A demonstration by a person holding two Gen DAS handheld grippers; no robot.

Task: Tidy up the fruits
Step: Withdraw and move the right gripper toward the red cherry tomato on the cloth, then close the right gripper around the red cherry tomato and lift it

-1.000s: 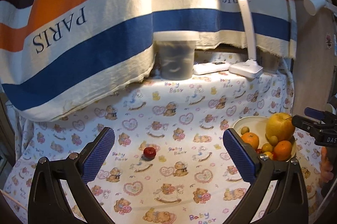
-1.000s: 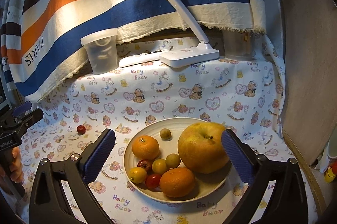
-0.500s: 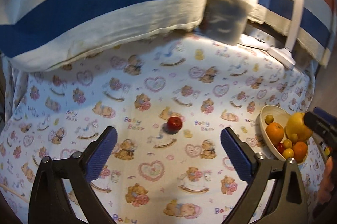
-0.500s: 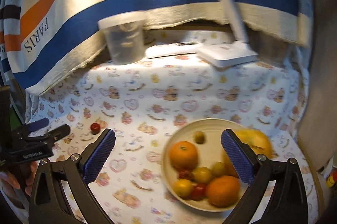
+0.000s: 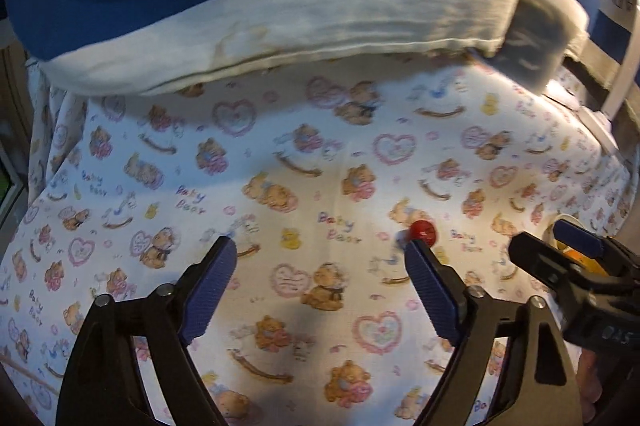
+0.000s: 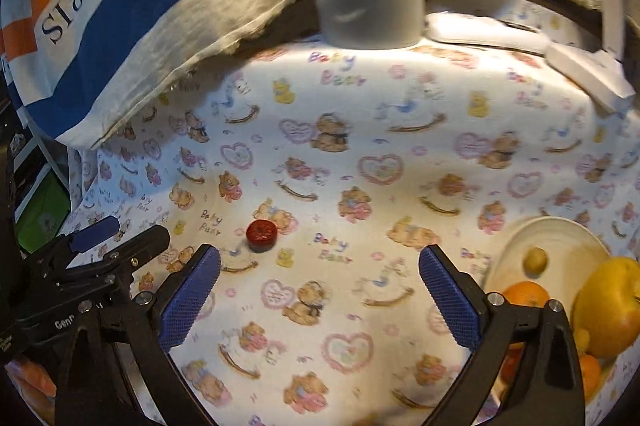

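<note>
- The small red fruit point(image 6: 261, 235) lies alone on the printed cloth point(image 6: 360, 130), well left of the bowl point(image 6: 560, 226).
- Both the left gripper point(image 5: 320, 286) and right gripper point(image 6: 318, 290) are closing, jaws apart, nothing between (fruit just beyond).
- The jaws should be centred around it before being closed.

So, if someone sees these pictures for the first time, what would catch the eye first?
Probably the single small red fruit lying alone on the teddy-bear tablecloth, just beyond the blue fingertips of both grippers. Next, the cream bowl at the right edge of the right wrist view, crowded with a big yellow apple and oranges. Behind, a striped cloth printed "PARIS" hangs over the table.
</note>
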